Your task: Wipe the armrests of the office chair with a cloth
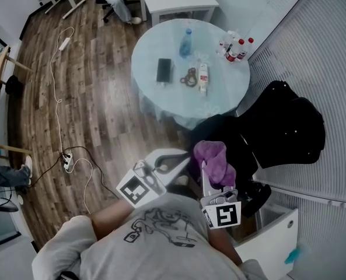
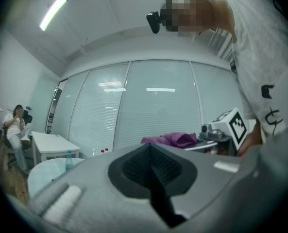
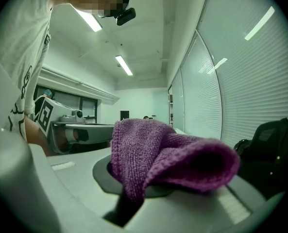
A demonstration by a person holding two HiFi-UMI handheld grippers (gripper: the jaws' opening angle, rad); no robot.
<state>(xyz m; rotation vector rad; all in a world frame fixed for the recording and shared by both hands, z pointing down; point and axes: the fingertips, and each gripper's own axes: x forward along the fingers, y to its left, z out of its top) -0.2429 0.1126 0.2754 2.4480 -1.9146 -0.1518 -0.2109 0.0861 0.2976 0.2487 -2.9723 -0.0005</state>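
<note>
My right gripper point(image 1: 203, 167) point(image 3: 130, 197) is shut on a purple cloth point(image 1: 215, 160) point(image 3: 165, 157), which bunches up over its jaws. The cloth point(image 2: 172, 140) also shows in the left gripper view, beside the right gripper's marker cube. My left gripper point(image 1: 183, 157) point(image 2: 156, 181) is held close on the left, jaws shut with nothing between them. Both are raised in front of my chest. The black office chair point(image 1: 280, 127) point(image 3: 267, 147), draped with dark clothing, stands just beyond and right of the cloth. I cannot make out its armrests.
A round glass table point(image 1: 155, 101) ahead carries a water bottle point(image 1: 185, 42), a phone point(image 1: 164, 70) and several small bottles point(image 1: 234, 46). A power strip point(image 1: 67, 160) and cable lie on the wood floor at left. White cabinet point(image 1: 272, 233) at lower right; blinds line the right wall.
</note>
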